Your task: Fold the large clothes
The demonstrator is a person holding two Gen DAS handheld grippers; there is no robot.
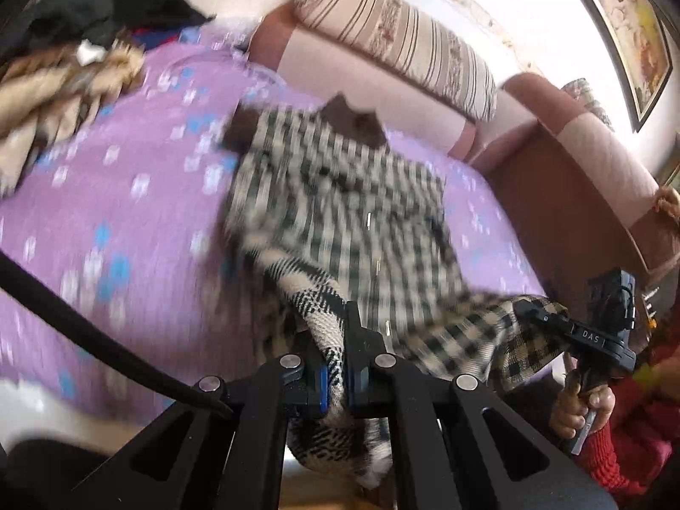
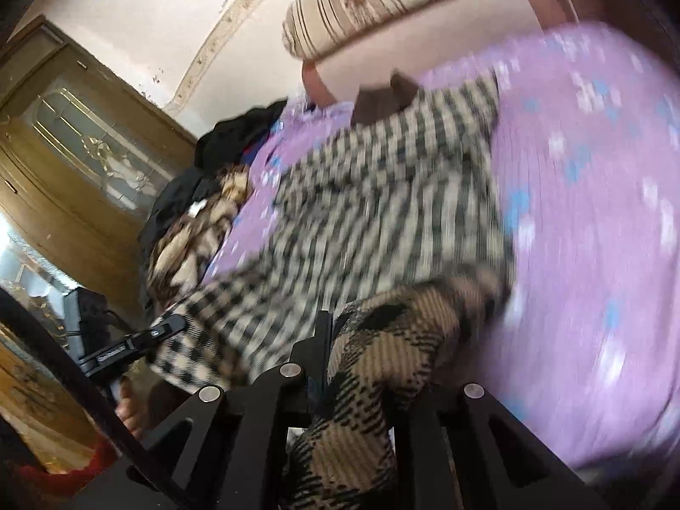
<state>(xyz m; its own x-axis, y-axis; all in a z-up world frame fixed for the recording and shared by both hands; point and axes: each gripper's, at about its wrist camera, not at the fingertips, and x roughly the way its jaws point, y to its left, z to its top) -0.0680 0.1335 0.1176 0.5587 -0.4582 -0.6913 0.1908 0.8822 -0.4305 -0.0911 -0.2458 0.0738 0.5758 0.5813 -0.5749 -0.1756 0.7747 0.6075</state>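
Step in hand, as I read it: I've got the checked garment (image 1: 340, 195) pinched at its near hem with both grippers, and it lies spread collar-away on the purple bed cover (image 1: 127, 212). Looks like the start of a bottom-to-top fold, or a straightening tug first; heavy motion blur in both views, so I can't say which.

Left gripper (image 1: 335, 365): clenched on a bunched fold of the garment's hem. Fabric passes between the blue pads (image 1: 323, 386) and hangs below the jaws, which stand nearly together with only cloth between them.

Right gripper (image 2: 340, 357): also clamped on the hem; a thick wad of plaid runs through the jaws and droops toward the camera. In the left wrist view it shows at the garment's other near corner, cloth wrapped over its tip, my right hand (image 1: 582, 408) on the handle.

Garment position: body flat on the bed, brown collar (image 1: 352, 121) nearest the striped bolster (image 1: 399, 38) and sofa back. A heap of other clothes (image 1: 63, 72) sits well apart at the far left.

Next move, my call: lift both corners evenly, carry them toward the collar, keep the hem taut between the grippers. Risk: the bunched grips drag the lower layer and wrinkle it.
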